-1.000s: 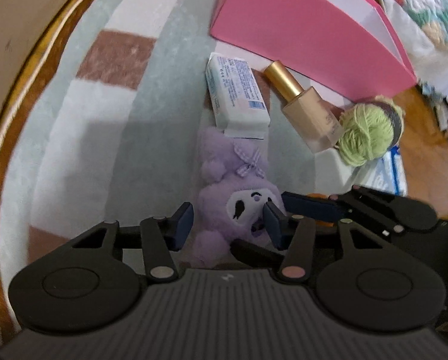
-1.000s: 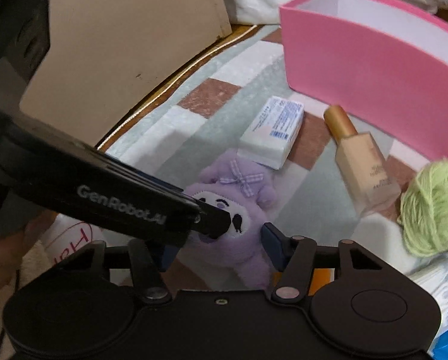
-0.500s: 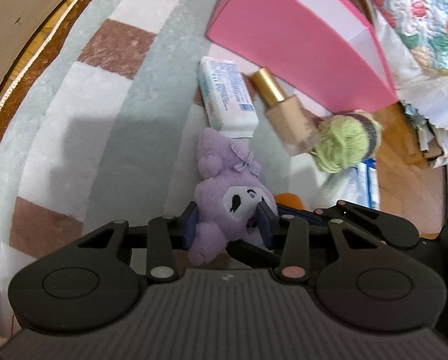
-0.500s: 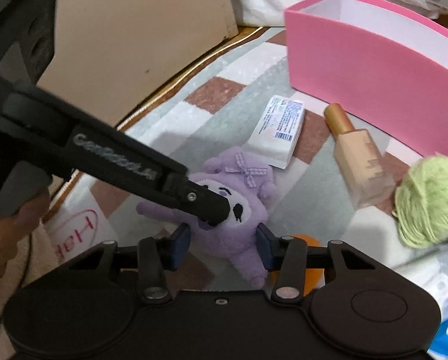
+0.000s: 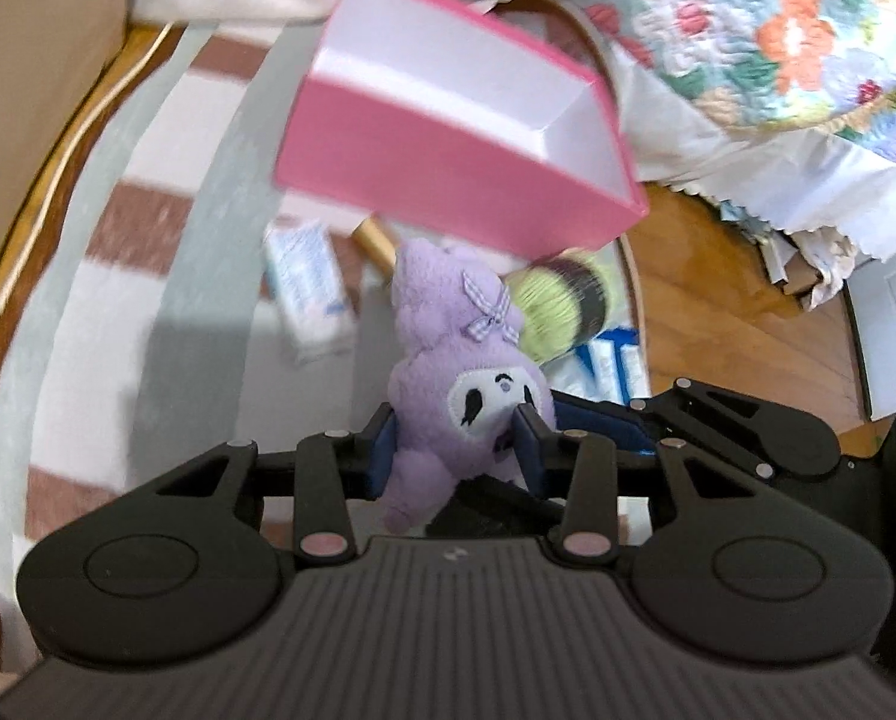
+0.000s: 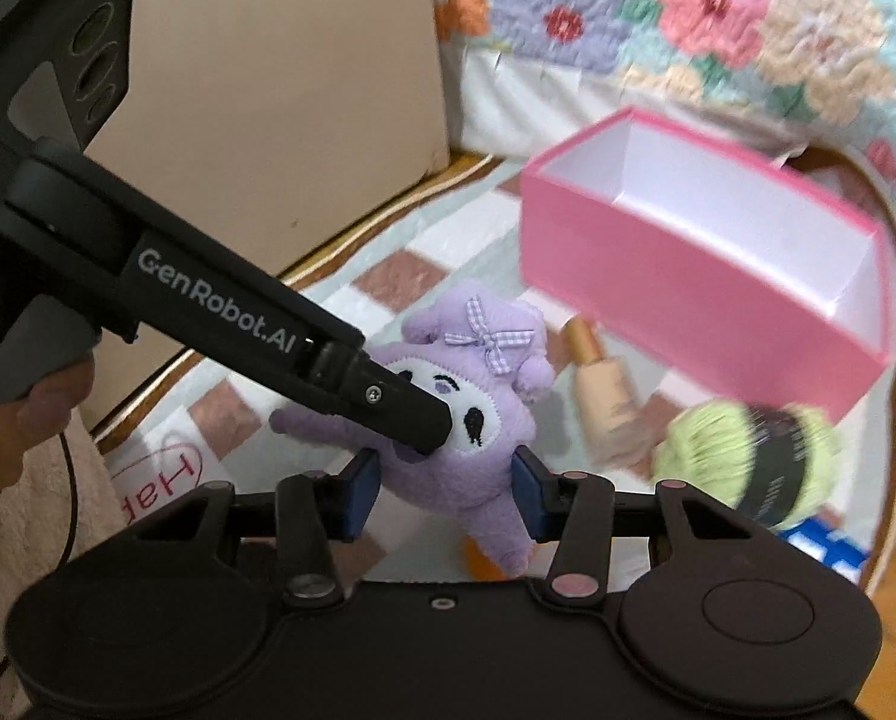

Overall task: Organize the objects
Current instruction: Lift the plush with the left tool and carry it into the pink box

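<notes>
My left gripper (image 5: 457,441) is shut on a purple plush toy (image 5: 460,360) and holds it above the rug. The plush (image 6: 472,420) also sits between the pads of my right gripper (image 6: 445,492), which press its lower body; the left gripper's arm crosses that view from the left. An open pink box (image 5: 448,138) with a white inside stands beyond the plush, also in the right wrist view (image 6: 706,276). A white soap packet (image 5: 310,294), a beige bottle with a gold cap (image 6: 601,390) and a green yarn ball (image 6: 748,456) lie on the rug.
A checked rug (image 5: 148,276) covers the round mat. A beige cardboard wall (image 6: 268,90) stands at the left. A floral quilt (image 5: 748,30) hangs at the back. Blue-and-white packets (image 5: 610,360) and an orange thing (image 6: 481,561) lie near the grippers. Wood floor (image 5: 718,300) is at the right.
The left gripper closed on the plush and lifted it off the rug toward the pink box. The right gripper rose with it, its pads on the plush.
</notes>
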The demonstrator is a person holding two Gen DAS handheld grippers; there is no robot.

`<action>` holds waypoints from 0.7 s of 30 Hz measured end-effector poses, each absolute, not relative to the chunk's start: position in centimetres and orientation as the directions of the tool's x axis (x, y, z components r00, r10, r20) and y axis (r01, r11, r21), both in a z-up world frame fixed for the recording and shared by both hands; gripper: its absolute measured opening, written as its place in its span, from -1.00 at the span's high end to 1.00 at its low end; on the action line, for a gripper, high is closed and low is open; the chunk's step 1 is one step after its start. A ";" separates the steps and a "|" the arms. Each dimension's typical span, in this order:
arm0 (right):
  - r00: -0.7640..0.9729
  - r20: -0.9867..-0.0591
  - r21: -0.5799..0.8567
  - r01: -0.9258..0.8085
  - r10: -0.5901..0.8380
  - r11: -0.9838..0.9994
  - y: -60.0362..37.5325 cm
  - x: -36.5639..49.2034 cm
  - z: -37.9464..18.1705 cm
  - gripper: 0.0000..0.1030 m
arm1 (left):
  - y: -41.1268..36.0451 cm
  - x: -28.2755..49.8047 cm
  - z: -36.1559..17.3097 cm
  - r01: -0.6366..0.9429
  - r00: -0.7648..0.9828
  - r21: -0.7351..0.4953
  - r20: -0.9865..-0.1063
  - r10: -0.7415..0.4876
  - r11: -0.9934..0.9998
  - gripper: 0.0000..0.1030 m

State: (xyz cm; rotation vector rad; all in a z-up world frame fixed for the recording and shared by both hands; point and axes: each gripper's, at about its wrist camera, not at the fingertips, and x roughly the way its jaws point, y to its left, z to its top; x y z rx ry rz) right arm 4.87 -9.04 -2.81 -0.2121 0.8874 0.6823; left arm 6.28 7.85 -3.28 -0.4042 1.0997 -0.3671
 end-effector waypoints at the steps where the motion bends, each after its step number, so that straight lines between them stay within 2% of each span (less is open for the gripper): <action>1: 0.450 -0.766 0.096 -0.626 0.459 0.774 -9.4 5.0 -2.2 -0.03 | 7.5 6.5 -2.5 0.093 0.419 -0.481 -0.775 -0.472 0.872 0.23; 14: 0.590 -0.704 -0.046 -0.593 0.395 0.804 -12.1 10.9 5.7 -0.03 | 3.4 13.8 5.2 0.197 0.474 -0.481 -0.716 -0.513 0.854 0.23; 21: 0.606 -0.716 -0.037 -0.528 0.346 0.849 -14.0 15.9 6.6 -0.03 | 0.2 20.5 5.0 0.215 0.443 -0.495 -0.719 -0.535 0.842 0.23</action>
